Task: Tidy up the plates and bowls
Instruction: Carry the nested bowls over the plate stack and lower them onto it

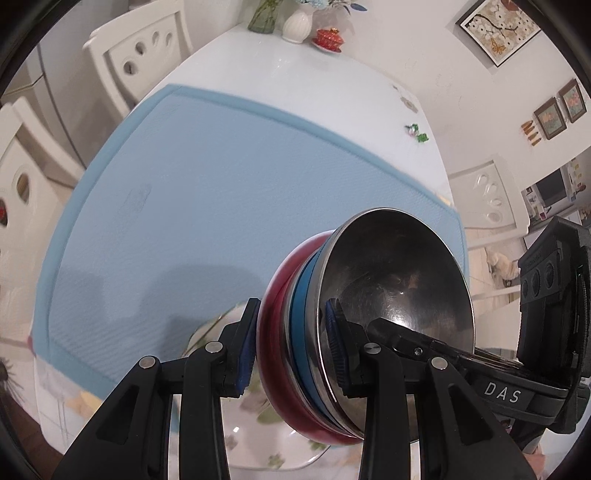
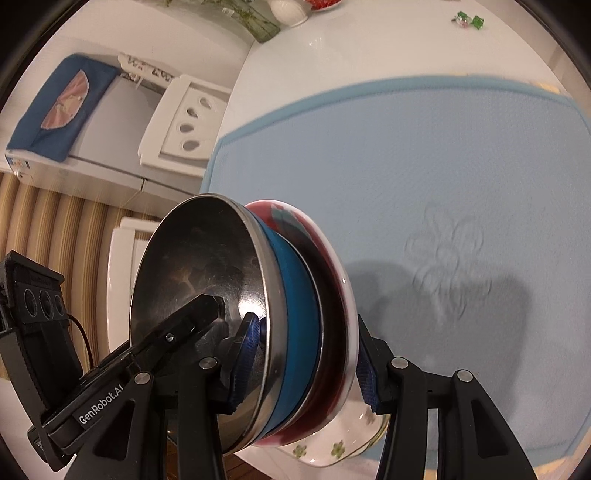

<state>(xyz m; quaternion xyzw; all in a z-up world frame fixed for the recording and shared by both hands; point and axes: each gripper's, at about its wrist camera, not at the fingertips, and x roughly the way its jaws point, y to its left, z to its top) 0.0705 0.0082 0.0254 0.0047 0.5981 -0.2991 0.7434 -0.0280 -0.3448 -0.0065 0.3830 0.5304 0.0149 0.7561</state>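
A stack of nested bowls hangs tilted above the blue mat [image 1: 207, 192]: a steel bowl [image 1: 399, 273] innermost, then a blue bowl [image 1: 301, 332], then a red bowl [image 1: 273, 325]. My left gripper [image 1: 291, 314] is shut on the stack's rim, one pad on the red outside and one inside the steel bowl. My right gripper [image 2: 306, 328] is shut on the opposite rim of the same stack [image 2: 295, 295]. Each view shows the other gripper's finger [image 1: 391, 332] [image 2: 199, 310] reaching into the steel bowl. A white flowered dish [image 2: 332, 450] shows under the stack; I cannot tell if it touches.
The mat lies on a white table [image 1: 295, 77]. At the far end stand a glass vase [image 1: 262, 18], a white vase [image 1: 297, 26] and a red lidded cup [image 1: 328, 38]. A small green trinket [image 1: 417, 133] sits near the right edge. White chairs [image 1: 140, 55] surround the table.
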